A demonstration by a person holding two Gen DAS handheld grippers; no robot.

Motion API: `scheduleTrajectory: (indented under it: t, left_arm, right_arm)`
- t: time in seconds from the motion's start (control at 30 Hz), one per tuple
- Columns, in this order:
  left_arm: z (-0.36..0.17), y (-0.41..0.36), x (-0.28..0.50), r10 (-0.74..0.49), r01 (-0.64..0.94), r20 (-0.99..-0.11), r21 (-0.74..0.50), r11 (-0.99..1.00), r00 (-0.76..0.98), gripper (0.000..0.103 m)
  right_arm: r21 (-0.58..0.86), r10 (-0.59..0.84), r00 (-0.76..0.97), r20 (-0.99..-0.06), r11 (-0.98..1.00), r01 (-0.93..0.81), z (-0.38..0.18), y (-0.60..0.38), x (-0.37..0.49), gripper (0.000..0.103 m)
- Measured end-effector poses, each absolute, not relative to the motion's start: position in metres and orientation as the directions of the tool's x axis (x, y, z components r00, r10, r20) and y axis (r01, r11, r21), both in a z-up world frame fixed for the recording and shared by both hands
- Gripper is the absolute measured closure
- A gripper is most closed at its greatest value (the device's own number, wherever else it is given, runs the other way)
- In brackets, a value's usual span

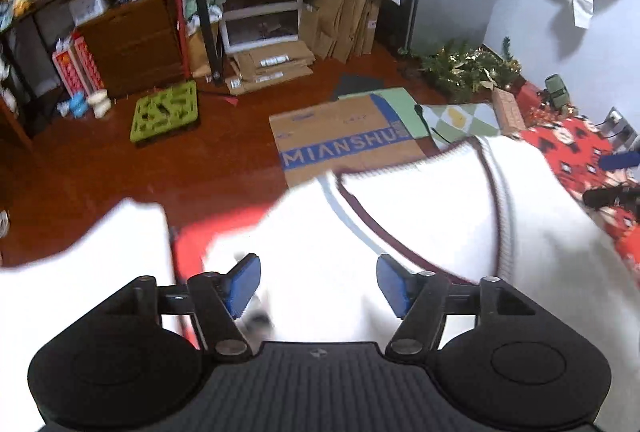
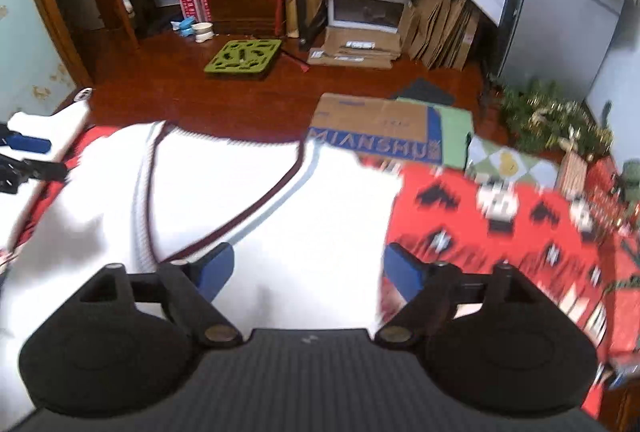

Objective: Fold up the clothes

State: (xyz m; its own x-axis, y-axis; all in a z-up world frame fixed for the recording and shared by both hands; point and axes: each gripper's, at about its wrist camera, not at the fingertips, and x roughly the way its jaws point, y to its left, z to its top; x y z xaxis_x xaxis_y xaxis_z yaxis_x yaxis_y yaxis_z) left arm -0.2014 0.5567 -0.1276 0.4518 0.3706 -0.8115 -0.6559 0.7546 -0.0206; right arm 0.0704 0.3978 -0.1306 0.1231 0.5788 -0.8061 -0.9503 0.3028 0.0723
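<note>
Surface: red patterned cloth (image 2: pixel 520 232), wood floor beyond at upper frame.
Left gripper (image 1: pixel 318 286): jaws spread, nothing pinched.
Right gripper (image 2: pixel 308 272): jaws spread, likewise empty.
White sweater (image 2: pixel 260 200): frame centre, V-neck visible, blurred.
Progress: we cannot tell whether any fold is made; final shape unconfirmed.

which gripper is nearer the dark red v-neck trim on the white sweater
Roughly equal, perhaps right. The right gripper has the dark red V-neck trim of the white knitted sweater reaching its left finger; the left gripper has it by its right finger.
</note>
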Motion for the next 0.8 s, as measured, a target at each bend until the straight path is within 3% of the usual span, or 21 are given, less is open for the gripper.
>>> scheduleTrajectory:
  t: [0.17,0.37,0.8]
  left_arm:
    - [-0.146,0.508,-0.208,0.313,-0.63,-0.84,-0.042,0.776,0.442,0.034]
    - [-0.167,0.475,-0.223,0.336,-0.642,-0.849,-0.005,0.766,0.408,0.032]
    - [-0.196,0.435,-0.252,0.357,-0.696,-0.866,0.014,0.718,0.351,0.001]
  right_arm:
    - [0.104,0.565,0.109,-0.818,0.331,-0.938,-0.142,0.359,0.028,0.001]
    - [0.073,0.519,0.129,-0.845,0.352,-0.933,-0.168,0.337,-0.015,0.001]
    - [-0.002,0.433,0.162,-0.887,0.346,-0.938,-0.199,0.313,-0.053,0.0]
